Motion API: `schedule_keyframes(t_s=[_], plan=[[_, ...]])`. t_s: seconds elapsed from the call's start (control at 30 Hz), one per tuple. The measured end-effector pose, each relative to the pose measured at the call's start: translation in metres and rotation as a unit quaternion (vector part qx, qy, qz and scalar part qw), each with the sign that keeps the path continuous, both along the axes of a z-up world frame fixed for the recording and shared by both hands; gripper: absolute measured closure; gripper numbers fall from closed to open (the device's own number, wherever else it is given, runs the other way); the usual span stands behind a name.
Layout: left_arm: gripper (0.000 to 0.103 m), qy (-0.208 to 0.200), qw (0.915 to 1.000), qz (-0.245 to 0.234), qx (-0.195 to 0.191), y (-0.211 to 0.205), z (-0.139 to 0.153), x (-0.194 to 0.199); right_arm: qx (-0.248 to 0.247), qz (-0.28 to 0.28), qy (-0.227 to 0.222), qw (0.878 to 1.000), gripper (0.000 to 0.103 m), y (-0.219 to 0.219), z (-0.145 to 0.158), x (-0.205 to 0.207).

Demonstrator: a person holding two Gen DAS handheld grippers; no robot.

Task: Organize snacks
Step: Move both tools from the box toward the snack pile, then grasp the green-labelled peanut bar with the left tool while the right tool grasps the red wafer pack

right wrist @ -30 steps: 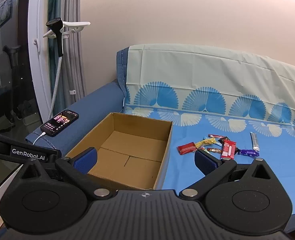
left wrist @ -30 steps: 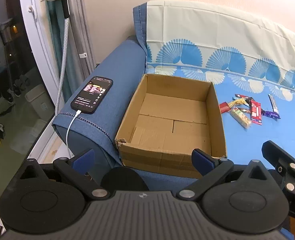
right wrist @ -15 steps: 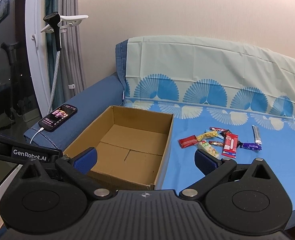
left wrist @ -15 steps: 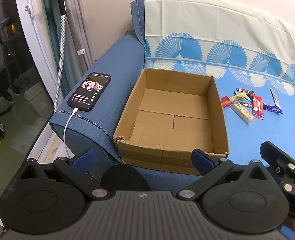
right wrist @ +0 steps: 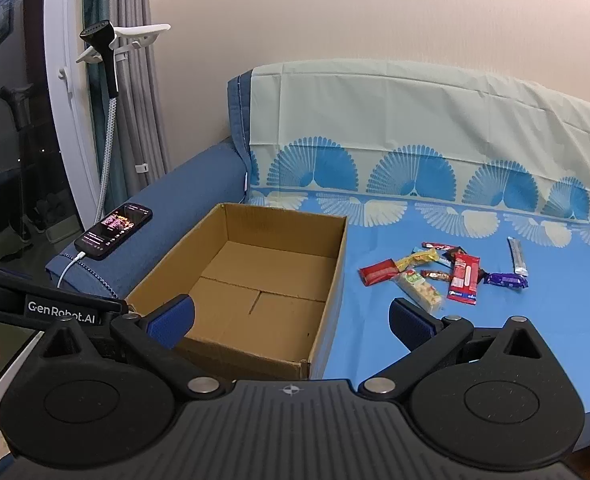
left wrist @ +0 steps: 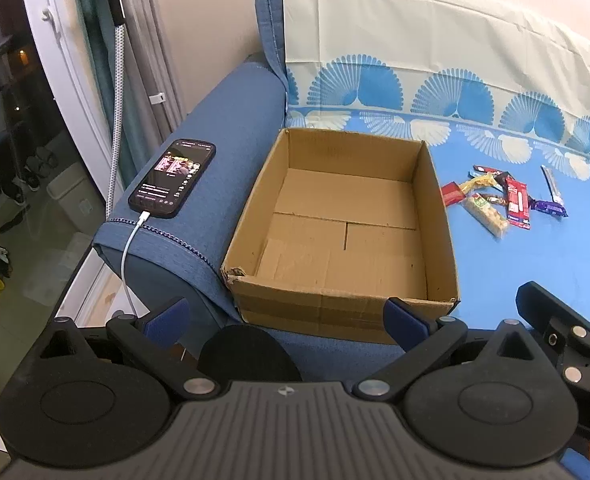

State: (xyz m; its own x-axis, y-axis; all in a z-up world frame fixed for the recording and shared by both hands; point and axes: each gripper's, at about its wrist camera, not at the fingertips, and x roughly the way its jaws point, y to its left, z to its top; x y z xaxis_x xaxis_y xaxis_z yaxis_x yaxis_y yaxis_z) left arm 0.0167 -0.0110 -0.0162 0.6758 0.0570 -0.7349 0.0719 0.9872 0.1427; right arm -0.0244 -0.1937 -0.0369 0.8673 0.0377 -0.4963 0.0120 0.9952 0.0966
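left gripper (left wrist: 285,314) — fingers spread wide, holding nothing | right gripper (right wrist: 291,316) — likewise wide, empty | cardboard box (right wrist: 337,264) at sofa's armrest end | snacks (right wrist: 443,274) clustered mid-seat, just beside box

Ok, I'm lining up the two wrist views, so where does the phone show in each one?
Left wrist: the phone lies left of centre on the sofa armrest, cable plugged in, left of the cardboard box.
Right wrist: the phone sits at mid-left on the same armrest, beyond the box's left wall.
Shared landmark: the cardboard box, with nothing inside it in either view.
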Motion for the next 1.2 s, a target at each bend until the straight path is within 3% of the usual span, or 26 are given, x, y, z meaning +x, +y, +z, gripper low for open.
schedule_keyframes(t_s=[0.3,0.83,1.03,1.13,1.2], plan=[[0.0,0.022,0.9997,-0.004,0.007,-0.009,-0.01,0.012,0.0,-0.005,0.017,1.0,0.0,-0.006,-0.013,0.011],[0.0,0.05,0.996,-0.045,0.06,-0.069,-0.034,0.058,0.067,-0.057,0.06,0.994,0.0,-0.07,-0.044,0.038],[0.0,0.062,0.9917,-0.102,0.047,-0.12,-0.039,0.086,0.079,-0.13,0.06,0.987,0.0,-0.126,-0.055,0.046],[0.0,0.054,0.9886,-0.13,0.052,-0.155,-0.042,0.109,0.085,-0.176,0.06,0.979,0.0,-0.162,-0.064,0.051],[0.0,0.071,0.9849,-0.152,0.044,-0.181,-0.045,0.127,0.092,-0.202,0.065,0.973,0.0,-0.188,-0.073,0.057]])
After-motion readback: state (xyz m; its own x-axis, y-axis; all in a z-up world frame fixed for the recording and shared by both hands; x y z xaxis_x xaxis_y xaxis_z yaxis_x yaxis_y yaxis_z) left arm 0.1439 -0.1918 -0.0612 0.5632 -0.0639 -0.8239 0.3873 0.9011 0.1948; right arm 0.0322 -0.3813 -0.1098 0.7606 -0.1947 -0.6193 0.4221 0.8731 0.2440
